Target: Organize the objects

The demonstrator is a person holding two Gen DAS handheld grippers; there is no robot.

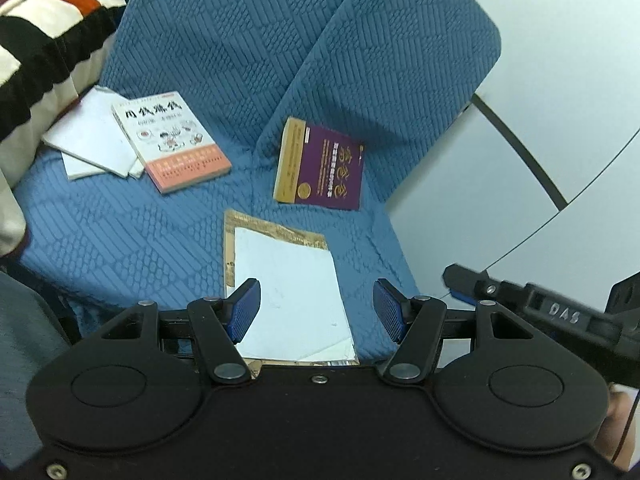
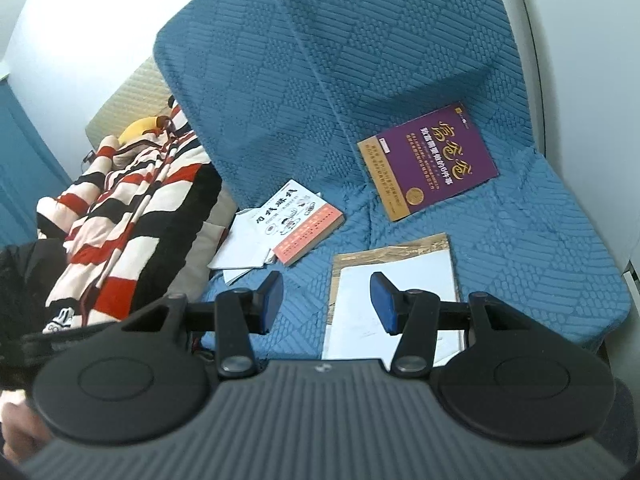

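On the blue seat, purple book [image 1: 324, 168] leans upright; both grippers gape empty.

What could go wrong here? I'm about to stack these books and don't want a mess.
1. The white sheet lies loose on the brown book nearest the open left tongs; a lift could let it slide off.
2. The purple book leans against the seat back, so a nudge may tip it flat.
3. The pink-edged book rests on loose white papers; pulling it may drag them along.
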